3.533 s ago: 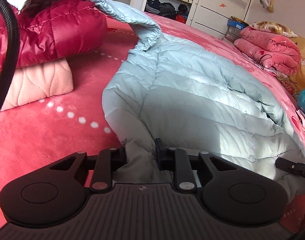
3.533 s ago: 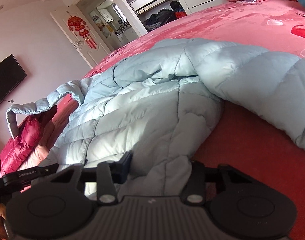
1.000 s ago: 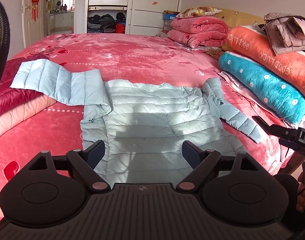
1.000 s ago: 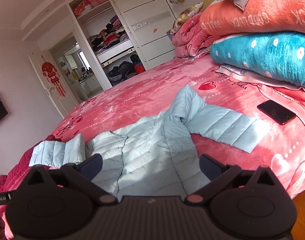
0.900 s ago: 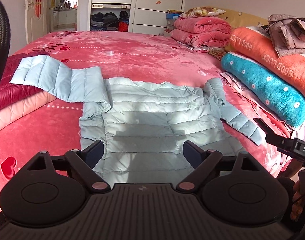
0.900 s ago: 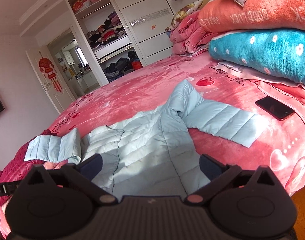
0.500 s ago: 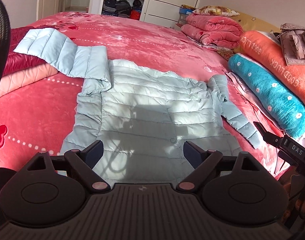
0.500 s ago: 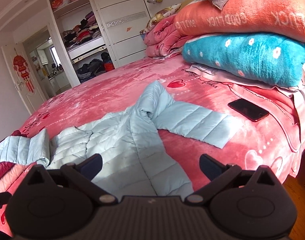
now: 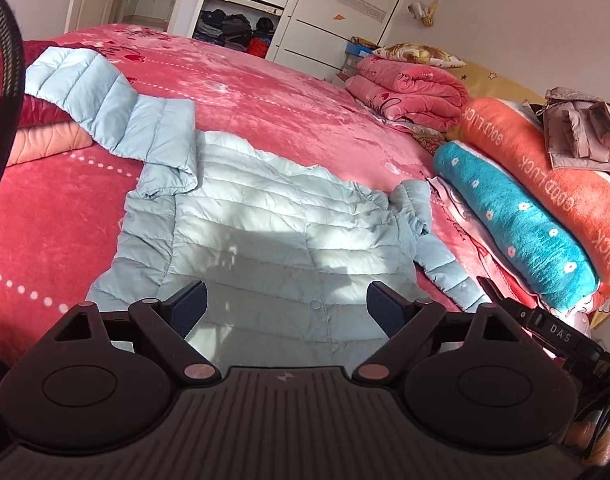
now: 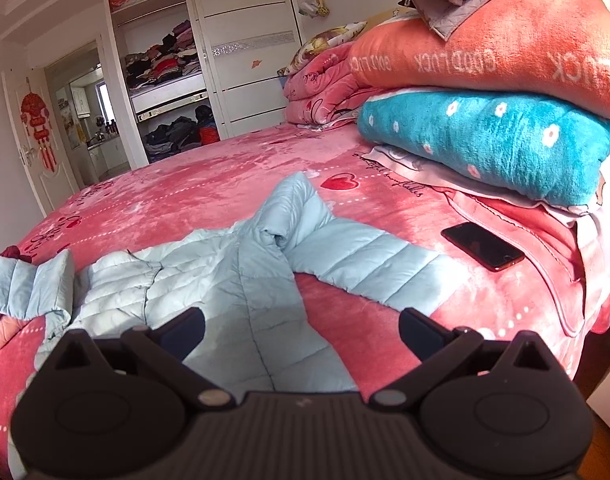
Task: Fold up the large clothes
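jacket (image 9: 265, 248), a pale blue quilted one, lies spread flat on the red bed (image 9: 265, 92), its hem nearest to both cameras. left gripper (image 9: 287, 306) hovers above the hem with its jaws wide apart and holds nothing; right gripper (image 10: 301, 330) is the same, open and empty over the right side of the hem. i judge the spreading step is finished and the folding is not yet begun. the next move probably calls for taking one sleeve and bringing it across the body. right sleeve (image 10: 361, 264) lies flat toward the bed edge, near a dark phone (image 10: 483, 246) that it should not sweep. left sleeve (image 9: 105, 108) rests up on a stack of folded red and pink clothes (image 9: 37, 136), so it must be lifted off first. beyond the collar, the bed has much open room; rolled blankets (image 9: 517, 232) close the right side.
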{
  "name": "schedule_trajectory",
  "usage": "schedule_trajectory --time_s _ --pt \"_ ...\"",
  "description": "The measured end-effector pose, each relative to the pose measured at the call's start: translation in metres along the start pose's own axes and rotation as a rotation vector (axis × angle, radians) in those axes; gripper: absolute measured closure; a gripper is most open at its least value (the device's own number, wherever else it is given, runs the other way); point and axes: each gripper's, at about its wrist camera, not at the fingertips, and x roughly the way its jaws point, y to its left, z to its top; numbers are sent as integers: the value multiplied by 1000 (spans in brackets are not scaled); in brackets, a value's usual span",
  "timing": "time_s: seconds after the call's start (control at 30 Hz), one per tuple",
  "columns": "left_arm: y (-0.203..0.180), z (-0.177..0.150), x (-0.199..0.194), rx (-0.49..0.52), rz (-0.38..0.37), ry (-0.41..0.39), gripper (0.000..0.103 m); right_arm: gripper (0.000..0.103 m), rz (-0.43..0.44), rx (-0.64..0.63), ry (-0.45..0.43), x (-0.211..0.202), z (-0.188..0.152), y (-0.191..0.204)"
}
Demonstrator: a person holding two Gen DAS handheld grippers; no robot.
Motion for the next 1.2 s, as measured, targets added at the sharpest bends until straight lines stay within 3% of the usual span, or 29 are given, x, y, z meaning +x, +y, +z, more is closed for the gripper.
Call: schedule_trajectory --time_s 0.23,0.3,0.4,0.53,0.7,0.87,1.07,1.2 --pt "3 5 -12 -4 -14 -97 0 1 13 64 -62 -9 -3 -17" --pt "-1 6 -6 20 -16 -91 0 1 23 79 -83 -3 -9 -23" --pt "-4 7 8 38 -27 -67 0 1 22 153 -42 11 -9 -35" --pt "-13 7 39 87 -37 -42 0 1 0 215 -92 17 -6 -49" --pt "-25 7 77 146 -32 -15 0 1 -5 301 -61 33 -2 -67" --pt "-22 12 102 153 -33 -13 0 1 72 485 36 56 -6 -83" --pt "-10 29 122 145 -29 -38 0 15 181 730 87 88 -9 -97" --pt "-7 36 133 116 -33 -62 0 20 203 831 102 111 -12 -99"
